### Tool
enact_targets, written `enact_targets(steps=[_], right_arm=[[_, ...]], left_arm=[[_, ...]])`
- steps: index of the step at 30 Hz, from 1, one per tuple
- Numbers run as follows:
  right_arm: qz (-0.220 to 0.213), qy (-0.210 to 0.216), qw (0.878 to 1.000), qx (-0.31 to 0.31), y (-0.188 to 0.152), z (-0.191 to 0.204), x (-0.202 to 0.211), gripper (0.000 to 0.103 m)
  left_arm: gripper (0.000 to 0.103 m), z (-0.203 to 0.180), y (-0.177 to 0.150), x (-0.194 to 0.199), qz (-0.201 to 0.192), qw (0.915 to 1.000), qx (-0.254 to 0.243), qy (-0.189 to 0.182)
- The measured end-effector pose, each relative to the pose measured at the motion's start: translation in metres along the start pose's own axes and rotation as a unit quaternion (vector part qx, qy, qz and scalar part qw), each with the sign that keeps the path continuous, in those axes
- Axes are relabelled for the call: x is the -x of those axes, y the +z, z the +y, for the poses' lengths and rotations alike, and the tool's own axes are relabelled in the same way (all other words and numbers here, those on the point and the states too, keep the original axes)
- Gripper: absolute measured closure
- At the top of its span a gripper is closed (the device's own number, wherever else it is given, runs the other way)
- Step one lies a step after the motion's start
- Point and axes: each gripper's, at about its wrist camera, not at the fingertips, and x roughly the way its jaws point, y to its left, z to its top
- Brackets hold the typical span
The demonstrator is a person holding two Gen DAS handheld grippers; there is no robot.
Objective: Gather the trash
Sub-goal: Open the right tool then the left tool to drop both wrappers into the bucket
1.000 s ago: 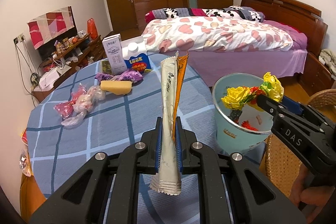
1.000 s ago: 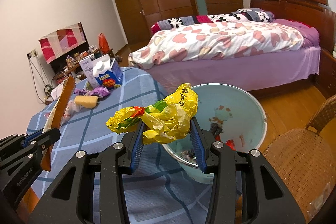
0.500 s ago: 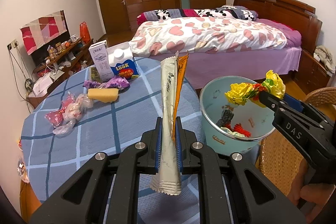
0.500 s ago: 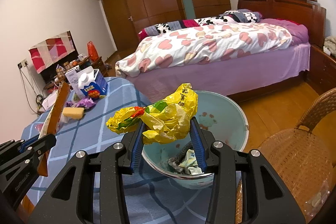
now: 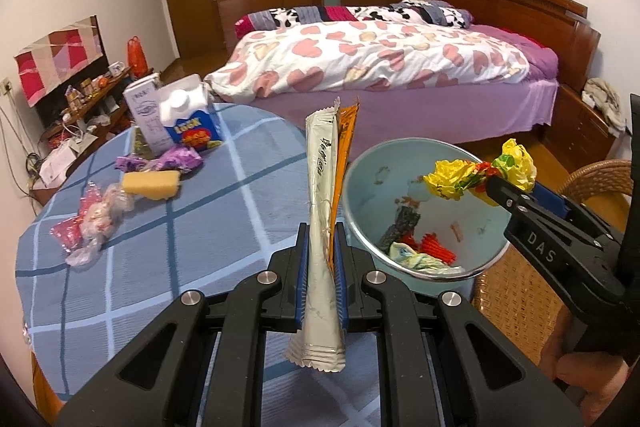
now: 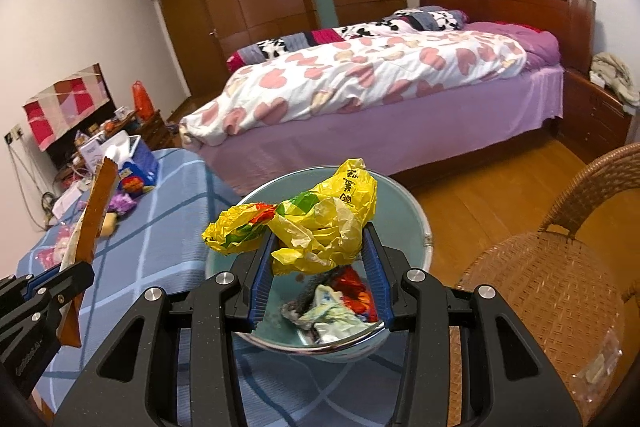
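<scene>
My left gripper is shut on two long sachet wrappers, one white and one orange, held upright over the table's right edge. My right gripper is shut on a crumpled yellow plastic bag and holds it right above the pale blue trash bin. In the left wrist view the bag hangs over the bin. The bin holds several scraps of trash. On the blue checked tablecloth lie a pink wrapper, a yellow sponge and a purple wrapper.
Two cartons stand at the table's far edge. A wicker chair stands right of the bin. A bed lies beyond, a wardrobe behind it. A cluttered low shelf stands at the left wall.
Both grippers have risen and moved toward the bin, which now shows more of its inside. The yellow bag has gone from beside the rim to over the opening.
</scene>
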Motion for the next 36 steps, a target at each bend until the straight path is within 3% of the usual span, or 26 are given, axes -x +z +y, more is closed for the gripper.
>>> enact_targets(steps=[6,20,29,36], right_arm=[[-0.006,-0.04,0.999,0.003,0.0,-0.01,-0.014,0.06],[0.037,-0.068,0.997,-0.023,0.0,-0.038,-0.054,0.06],[0.065,-0.037,0.997,-0.023,-0.001,-0.041,-0.071,0.052],[0.051,-0.042,0.996,-0.057,0.002,-0.049,-0.063,0.049]], left_arm=[[0.092,-0.014,0.007,-0.015,0.009,0.9998,-0.005,-0.015],[0.092,-0.054,0.019,-0.066,0.045,0.9983,-0.015,-0.032],[0.092,-0.058,0.017,-0.091,0.069,0.9971,-0.002,-0.032],[0.089,-0.06,0.019,-0.095,0.075,0.9967,-0.001,-0.033]])
